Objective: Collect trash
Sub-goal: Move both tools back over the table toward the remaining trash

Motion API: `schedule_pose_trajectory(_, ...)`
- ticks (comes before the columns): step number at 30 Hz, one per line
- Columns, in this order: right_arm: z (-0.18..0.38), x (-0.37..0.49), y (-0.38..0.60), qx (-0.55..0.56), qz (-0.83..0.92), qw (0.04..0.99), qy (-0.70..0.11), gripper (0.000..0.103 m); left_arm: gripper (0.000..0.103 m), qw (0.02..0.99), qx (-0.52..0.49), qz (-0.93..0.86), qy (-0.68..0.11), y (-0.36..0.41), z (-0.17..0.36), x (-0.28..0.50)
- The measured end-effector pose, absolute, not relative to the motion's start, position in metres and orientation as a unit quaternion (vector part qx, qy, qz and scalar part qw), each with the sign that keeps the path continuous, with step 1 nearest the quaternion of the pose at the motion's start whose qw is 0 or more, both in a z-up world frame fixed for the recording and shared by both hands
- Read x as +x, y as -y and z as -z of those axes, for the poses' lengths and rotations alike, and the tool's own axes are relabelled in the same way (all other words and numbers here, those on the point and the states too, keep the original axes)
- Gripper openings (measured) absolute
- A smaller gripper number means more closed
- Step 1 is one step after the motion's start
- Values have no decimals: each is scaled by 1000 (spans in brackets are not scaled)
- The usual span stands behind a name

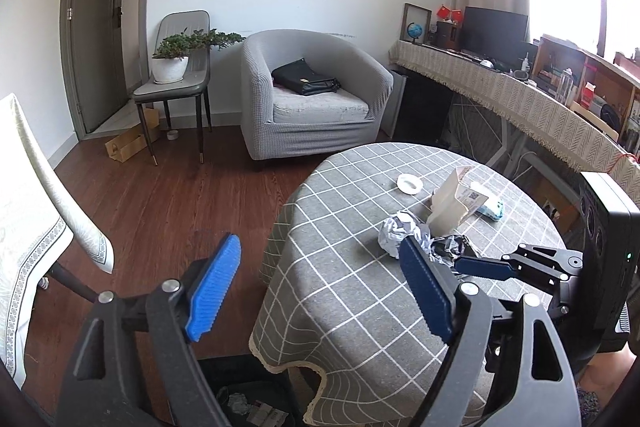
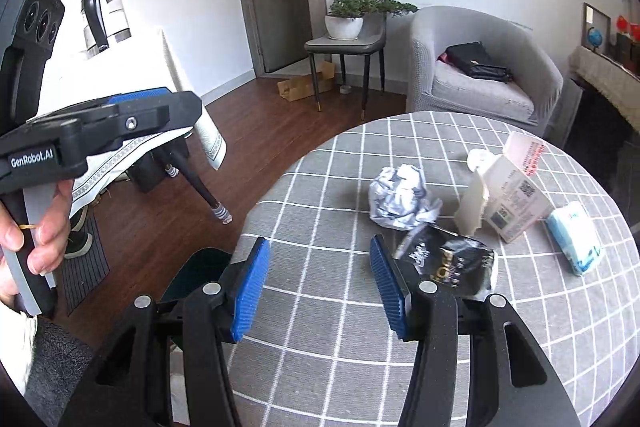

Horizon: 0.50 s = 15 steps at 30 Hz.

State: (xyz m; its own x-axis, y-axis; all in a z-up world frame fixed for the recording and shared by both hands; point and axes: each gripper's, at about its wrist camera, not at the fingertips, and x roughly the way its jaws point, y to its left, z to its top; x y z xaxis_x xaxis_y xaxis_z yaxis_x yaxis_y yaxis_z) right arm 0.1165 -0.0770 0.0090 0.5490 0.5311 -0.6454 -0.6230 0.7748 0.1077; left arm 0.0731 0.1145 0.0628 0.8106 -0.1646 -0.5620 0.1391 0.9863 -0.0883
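Note:
A crumpled silver-white paper ball [image 2: 398, 201] lies on the round grey checked table [image 2: 328, 307], also in the left wrist view [image 1: 396, 233]. Beside it lie a black foil wrapper [image 2: 450, 261], a torn white carton [image 2: 506, 195] and a blue-white tissue pack [image 2: 576, 241]. My right gripper [image 2: 316, 289] is open and empty, low over the table, just left of the wrapper. My left gripper [image 1: 320, 291] is open and empty, held off the table's left edge above the floor. A dark bin [image 1: 244, 393] with scraps in it sits below the table edge.
A small white ring [image 1: 409, 183] lies at the table's far side. A white-clothed table [image 1: 36, 227] stands at left, a grey armchair [image 1: 312, 95] and a chair with a potted plant [image 1: 176, 67] behind. A long desk [image 1: 520, 95] runs along the right.

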Motion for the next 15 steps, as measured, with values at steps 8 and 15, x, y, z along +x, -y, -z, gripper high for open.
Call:
schedule_pose_trajectory(8, -4, 122, 139, -46, -282, 892, -351, 53, 90, 943, -17, 110, -312, -71, -52, 86)
schedule_pose_trajectory(15, -1, 132, 190, -15, -235, 905, -353, 63, 95, 931, -11, 135, -338, -28, -33, 99)
